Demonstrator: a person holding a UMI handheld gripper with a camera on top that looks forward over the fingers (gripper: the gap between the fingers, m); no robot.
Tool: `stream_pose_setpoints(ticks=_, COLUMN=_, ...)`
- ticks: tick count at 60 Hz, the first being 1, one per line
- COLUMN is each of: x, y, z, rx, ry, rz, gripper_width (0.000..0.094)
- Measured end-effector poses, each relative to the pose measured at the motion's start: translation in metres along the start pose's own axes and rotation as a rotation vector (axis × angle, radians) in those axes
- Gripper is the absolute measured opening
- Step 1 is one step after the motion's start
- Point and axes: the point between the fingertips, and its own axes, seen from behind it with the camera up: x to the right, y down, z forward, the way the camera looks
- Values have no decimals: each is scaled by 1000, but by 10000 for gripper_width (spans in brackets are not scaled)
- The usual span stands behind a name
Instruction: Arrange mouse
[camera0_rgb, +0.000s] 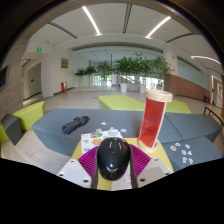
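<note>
The claw (113, 163) gripped the mouse (113, 157) between its pads, above a yellow mat (122, 181). A cup (154, 120) stood just ahead, to the right. Setting the mouse down well probably meant lowering it level, clear of that cup.

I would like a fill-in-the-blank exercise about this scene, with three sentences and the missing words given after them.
1. The mouse between the fingers is ____ in colour.
2. The tall cup holds a ____ drink.
3. The cup stands on the grey table, beyond the mouse and to its ____.

Missing words: black; red; right

The gripper has the mouse between its fingers; whether they press on it cannot be seen.
</note>
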Motion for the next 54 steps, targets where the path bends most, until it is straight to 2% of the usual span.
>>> stream_pose_setpoints(ticks=4, x=55, y=16, z=-5, rx=-40, ry=60, rz=23, gripper_width=442)
stream_pose_setpoints(ticks=8, x=90, y=58, z=-4, rx=-123, ry=90, rz=55, gripper_width=440)
stream_pose_setpoints(ticks=15, x=115, y=120, z=9, rx=-239, ry=82, rz=112, gripper_width=440)
stream_pose_setpoints(ticks=22, x=119, y=148, z=16, rx=-312, ry=51, rz=119, gripper_width=441)
stream_pose_setpoints(ticks=25, x=119, y=147, z=18, rx=-290, ry=44, rz=120, gripper_width=444)
stream_pose_setpoints(ticks=31, x=118, y=148, z=16, rx=-306, ry=45, rz=66, gripper_width=585)
stream_pose_setpoints(ticks=33, x=121, y=147, z=12, rx=-305, ry=60, rz=61, gripper_width=679)
stream_pose_setpoints(ticks=35, x=122, y=147, z=6, rx=-308, ry=68, rz=69, gripper_width=833)
stream_pose_setpoints(ticks=36, x=121, y=146, z=3, rx=-306, ry=73, rz=78, gripper_width=860)
stream_pose_setpoints(ticks=39, x=123, y=139, z=-11, rx=-295, ry=90, rz=100, gripper_width=818)
stream_pose_setpoints(ticks=54, x=90, y=70, z=-129, rx=-148, ry=133, rz=59, gripper_width=833)
